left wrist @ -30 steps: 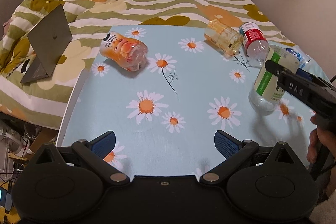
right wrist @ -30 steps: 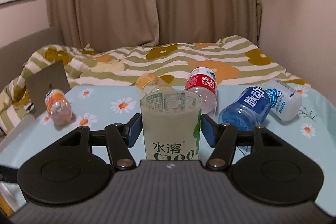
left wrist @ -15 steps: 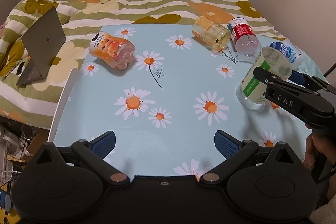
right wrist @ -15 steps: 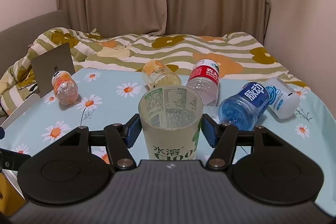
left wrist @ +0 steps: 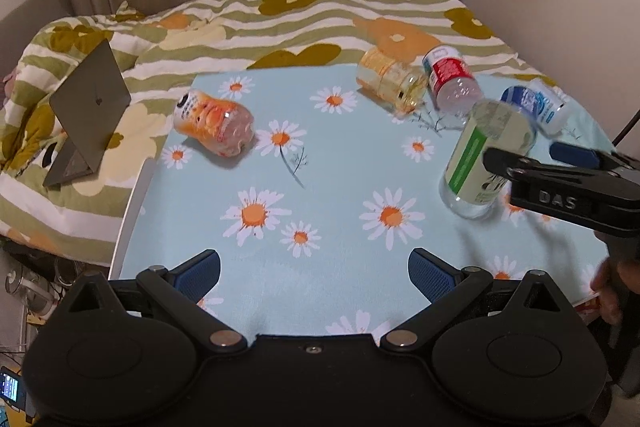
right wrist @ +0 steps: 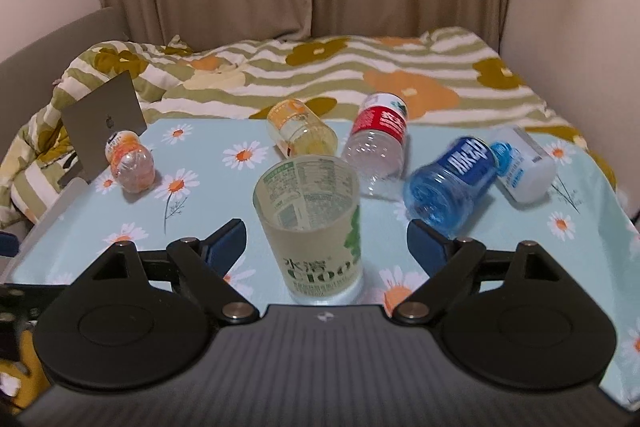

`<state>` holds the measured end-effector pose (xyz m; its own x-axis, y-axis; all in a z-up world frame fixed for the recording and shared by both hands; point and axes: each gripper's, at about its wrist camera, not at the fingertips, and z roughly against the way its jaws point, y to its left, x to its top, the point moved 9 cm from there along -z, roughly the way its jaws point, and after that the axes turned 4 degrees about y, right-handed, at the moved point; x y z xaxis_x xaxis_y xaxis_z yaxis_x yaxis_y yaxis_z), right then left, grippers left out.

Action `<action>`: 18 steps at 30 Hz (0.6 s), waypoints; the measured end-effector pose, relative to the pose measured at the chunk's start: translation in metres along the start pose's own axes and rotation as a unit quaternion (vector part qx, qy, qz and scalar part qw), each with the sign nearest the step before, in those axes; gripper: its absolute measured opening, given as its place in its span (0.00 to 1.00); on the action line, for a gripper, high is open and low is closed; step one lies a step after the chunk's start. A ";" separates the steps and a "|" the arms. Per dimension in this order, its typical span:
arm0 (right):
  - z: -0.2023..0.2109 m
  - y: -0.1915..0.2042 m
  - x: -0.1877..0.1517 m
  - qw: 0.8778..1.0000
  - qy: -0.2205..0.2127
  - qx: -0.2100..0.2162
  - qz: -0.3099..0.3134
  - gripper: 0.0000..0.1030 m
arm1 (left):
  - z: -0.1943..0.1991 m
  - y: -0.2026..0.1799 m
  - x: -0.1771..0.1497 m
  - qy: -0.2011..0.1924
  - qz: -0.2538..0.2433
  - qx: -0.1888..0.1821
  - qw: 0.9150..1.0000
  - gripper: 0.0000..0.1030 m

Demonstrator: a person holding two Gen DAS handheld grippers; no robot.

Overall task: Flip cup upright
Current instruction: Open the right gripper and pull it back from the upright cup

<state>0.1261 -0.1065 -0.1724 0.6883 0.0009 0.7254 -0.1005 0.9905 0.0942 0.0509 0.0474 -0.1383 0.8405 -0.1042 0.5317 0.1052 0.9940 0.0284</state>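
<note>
Cup (right wrist: 314,227): cut-down translucent drink bottle, green label, standing upright, mouth up, on daisy-print tablecloth (left wrist: 332,187), near right of table.
Right gripper (right wrist: 326,239): released, fingers spread wide either side of cup, clear of its walls.
Left gripper (left wrist: 314,269): released, holding nothing, low over near edge.
Far side, all lying down: orange bottle (left wrist: 214,123) at left; yellow bottle (left wrist: 390,81), red-label bottle (left wrist: 452,83), blue bottle (right wrist: 450,183), white bottle (right wrist: 524,165) toward right.
Laptop (left wrist: 90,107): on bedding, far left.
</note>
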 end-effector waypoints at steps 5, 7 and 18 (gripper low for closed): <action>0.036 -0.018 0.006 0.999 0.045 -0.005 -0.024 1.00 | 0.020 -0.008 0.013 -0.026 0.001 -0.001 1.000 0.99; 0.051 -0.025 0.008 0.998 0.056 -0.009 -0.030 1.00 | 0.029 -0.011 0.018 -0.037 0.003 0.000 0.999 0.99; 0.098 -0.062 0.016 0.994 0.090 -0.049 -0.031 1.00 | 0.060 -0.028 0.037 -0.085 0.016 -0.002 0.996 0.99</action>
<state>0.0725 -0.1818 -0.1001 0.8088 -0.0443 0.5864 0.0102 0.9981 0.0613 0.0472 0.0178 -0.0688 0.7419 -0.0648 0.6674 0.0818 0.9966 0.0058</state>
